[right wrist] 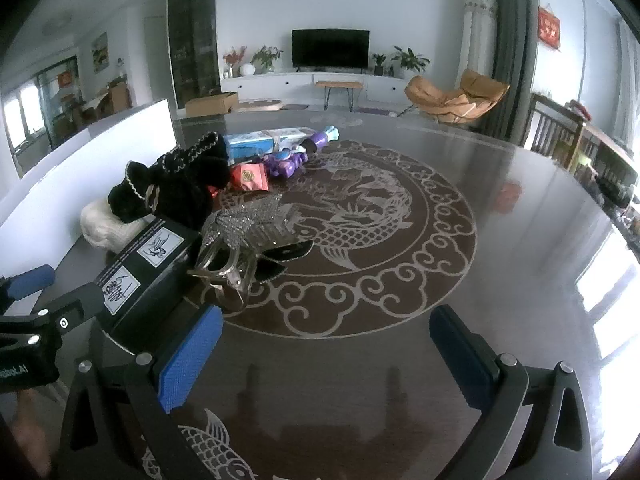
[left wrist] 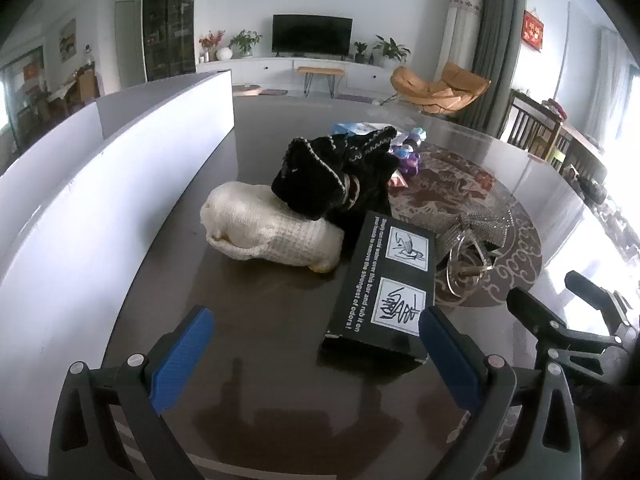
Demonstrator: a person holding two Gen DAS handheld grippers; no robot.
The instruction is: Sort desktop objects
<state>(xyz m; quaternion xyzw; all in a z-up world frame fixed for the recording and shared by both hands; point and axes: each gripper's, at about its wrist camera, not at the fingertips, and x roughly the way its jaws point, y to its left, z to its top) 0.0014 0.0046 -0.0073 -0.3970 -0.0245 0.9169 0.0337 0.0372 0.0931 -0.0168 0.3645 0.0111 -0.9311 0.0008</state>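
Sorting looks barely begun: a jumble of goods sits untouched on the dark glossy table with its pale dragon medallion (right wrist: 400,208). The left gripper (left wrist: 316,344), blue-padded jaws spread wide and empty, hovers low just short of a black rectangular carton printed with white instruction panels (left wrist: 384,284), which lies beside a cream knitted bundle (left wrist: 268,232) and a black fuzzy pouch with beaded trim (left wrist: 336,176). The right gripper (right wrist: 324,352), likewise spread and holding nothing, hangs level over bare tabletop near a glittering silver hair claw (right wrist: 244,236). The likely next move is a straight reach to close on the carton's near end.
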